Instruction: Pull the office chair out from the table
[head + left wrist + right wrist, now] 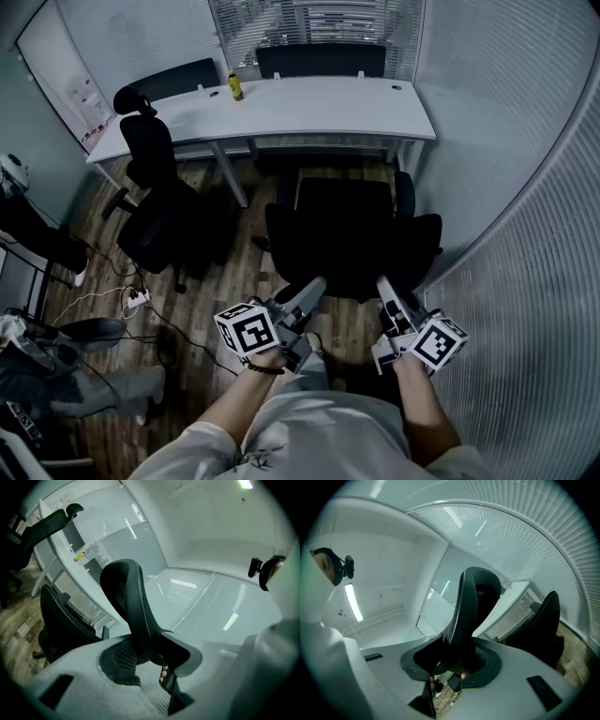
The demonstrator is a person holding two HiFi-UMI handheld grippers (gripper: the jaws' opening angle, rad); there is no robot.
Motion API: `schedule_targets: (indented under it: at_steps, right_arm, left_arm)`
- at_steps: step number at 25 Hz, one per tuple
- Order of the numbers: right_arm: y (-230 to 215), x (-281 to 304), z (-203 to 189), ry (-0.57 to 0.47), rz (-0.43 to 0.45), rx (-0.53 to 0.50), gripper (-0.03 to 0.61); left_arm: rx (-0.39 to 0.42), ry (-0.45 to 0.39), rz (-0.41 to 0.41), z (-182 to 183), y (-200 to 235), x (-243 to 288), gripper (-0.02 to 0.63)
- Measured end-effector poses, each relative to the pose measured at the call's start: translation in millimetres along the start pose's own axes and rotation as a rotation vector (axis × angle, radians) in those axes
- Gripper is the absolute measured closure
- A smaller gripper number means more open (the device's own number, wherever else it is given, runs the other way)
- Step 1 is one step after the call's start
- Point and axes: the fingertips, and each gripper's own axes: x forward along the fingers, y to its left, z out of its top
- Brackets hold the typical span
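Head view looks steeply down from above onto the office chair (352, 234) and counter (309, 108). Both gripper views sit close against that chair's backrest (126, 602), facing the counter

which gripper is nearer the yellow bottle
Left. The left gripper clamps the chair back on the edge toward the yellow bottle; the right gripper clamps the far edge.

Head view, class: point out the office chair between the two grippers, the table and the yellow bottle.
office chair (352, 246), head view, on its black backrest.
table (319, 105), head view, on its bare white top.
yellow bottle (234, 86), head view, on its body.
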Motion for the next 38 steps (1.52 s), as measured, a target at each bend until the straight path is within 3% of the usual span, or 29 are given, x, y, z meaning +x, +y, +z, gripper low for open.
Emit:
schedule_targets:
  at_steps: [10,16,20,38]
  right_arm:
    - [7.8,-7.0,-4.4,0.021,0.017,0.031,0.468]
    - [37.2,-50.0,-31.3,0.013,0.029,0.052,0.476]
    - [48.4,-59.4,-39.0,0.012,0.060,0.050,0.479]
    - [80.0,-123.6,-71.7,-0.027,0.051,0.057,0.482]
  left_arm:
    - [-0.015,-0.016,0.011,-4.2,-5.1,-8.5,0.477]
    - [-0.012,-0.025,0.001,-33.5,-30.0,-51.0,0.477]
    - [-0.019,-0.026,0.003,-42.3,-36.0,-62.8,0.479]
    - [-0.029,0.010,0.005,-90.4,-70.6,-113.4,0.480]
